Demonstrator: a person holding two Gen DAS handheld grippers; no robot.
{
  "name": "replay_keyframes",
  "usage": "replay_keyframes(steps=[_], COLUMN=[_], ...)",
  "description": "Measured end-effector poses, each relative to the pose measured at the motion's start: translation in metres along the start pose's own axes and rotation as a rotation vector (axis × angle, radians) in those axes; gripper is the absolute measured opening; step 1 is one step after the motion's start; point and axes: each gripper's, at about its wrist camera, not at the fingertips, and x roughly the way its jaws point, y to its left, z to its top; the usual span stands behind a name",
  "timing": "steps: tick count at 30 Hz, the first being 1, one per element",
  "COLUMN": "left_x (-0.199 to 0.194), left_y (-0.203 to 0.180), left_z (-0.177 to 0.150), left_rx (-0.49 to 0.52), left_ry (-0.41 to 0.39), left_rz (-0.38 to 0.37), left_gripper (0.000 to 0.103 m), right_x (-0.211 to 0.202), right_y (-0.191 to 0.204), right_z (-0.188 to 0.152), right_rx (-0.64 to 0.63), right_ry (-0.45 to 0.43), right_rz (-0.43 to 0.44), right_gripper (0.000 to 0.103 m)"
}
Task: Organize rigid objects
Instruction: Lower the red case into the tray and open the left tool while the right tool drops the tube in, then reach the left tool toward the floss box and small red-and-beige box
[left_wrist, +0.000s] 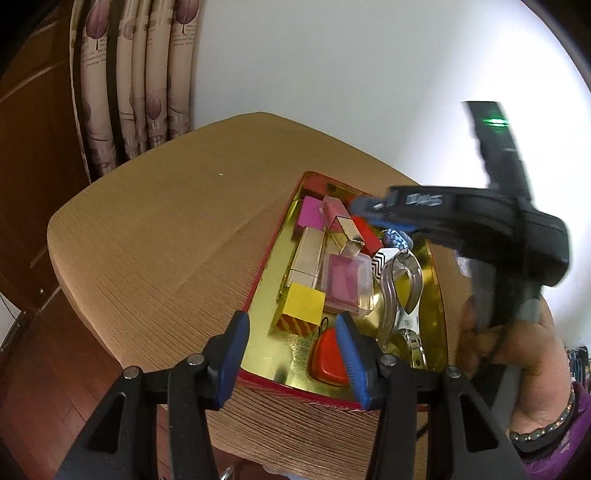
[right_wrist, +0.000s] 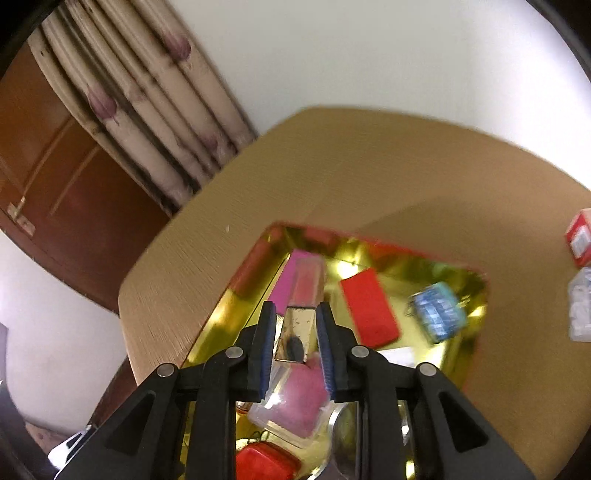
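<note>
In the left wrist view, your left gripper hangs over the near rim of the rectangular tin, red outside and mirror-gold inside, which sits on the tan wood-grain table. Its blue-padded jaws stand partly apart with nothing between them. The right pad is above a glossy red rounded-triangle piece, and a yellow cube with a striped side lies just beyond. Keep this gripper clear of the rim while the other one works. At the far end, your right gripper shows blurred beside the lip-gloss tube, a clear pink barrel with a square gold cap that rests tilted across the other pieces. In the right wrist view, the right gripper is closed on that tube, with the pads on opposite flat faces of the cap. The cap is polished and probably slippery, so hold it squarely and do not twist. The step in hand appears to be setting the tube among the tin's contents. Lower it alongside the flat magenta block, away from the red slab, and let go only once it is supported. The clear plastic case with pink filling lies directly under the fingers, so avoid pressing on its thin lid.
</note>
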Motion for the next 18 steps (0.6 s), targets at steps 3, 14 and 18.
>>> replay_keyframes(steps=[3, 14, 18], left_x=[0.002, -0.004, -0.008], left_y=[-0.002, -0.049, -0.088], left_z=[-0.001, -0.018, -0.026], left_rx=[0.002, 0.135, 0.225], left_ry=[0.007, -0.003, -0.006], left_rz=[0.003, -0.018, -0.045], left_gripper=[0.05, 0.05, 0.05], right_x=[-0.031, -0.146, -0.17], right_y=[-0.014, -0.172, -0.232], right_z=[-0.009, -0.116, -0.141], right_rx=[0.0, 0.06, 0.143], right_ry=[-0.067, -0.158, -0.132], right_rz=[-0.036, -0.512, -0.631], right_gripper=[0.023, 0.033, 0.035])
